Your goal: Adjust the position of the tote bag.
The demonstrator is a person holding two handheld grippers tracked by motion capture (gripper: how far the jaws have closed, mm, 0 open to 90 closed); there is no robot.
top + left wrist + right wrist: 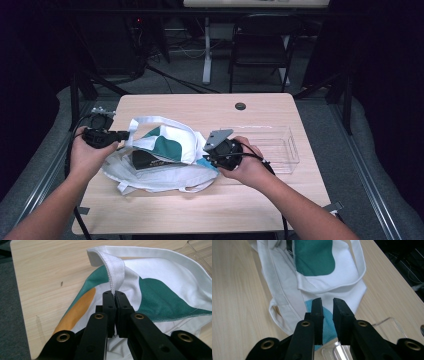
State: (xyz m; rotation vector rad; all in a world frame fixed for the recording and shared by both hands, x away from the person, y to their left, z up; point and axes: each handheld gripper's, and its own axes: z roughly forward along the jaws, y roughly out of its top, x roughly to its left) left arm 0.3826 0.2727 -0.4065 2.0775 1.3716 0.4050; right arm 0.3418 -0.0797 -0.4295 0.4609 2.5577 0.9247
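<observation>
A white tote bag (170, 145) with green, orange and blue patches lies crumpled on the wooden table (200, 210). A dark flat item (145, 159) shows inside its mouth. My left gripper (122, 135) sits at the bag's left side. In the left gripper view, the left gripper (115, 293) is shut on the bag's white hemmed strap (112, 270) and holds it raised. My right gripper (212, 152) hovers at the bag's right end. In the right gripper view, the right gripper (327, 302) stands open by a narrow gap above the bag's blue corner (328, 320), with nothing pinched.
A clear plastic tray (280, 145) lies on the table just right of the right hand, and its corner (387, 327) shows under the right gripper. A round cable hole (240, 106) sits near the far edge. A chair and desk legs stand beyond the table.
</observation>
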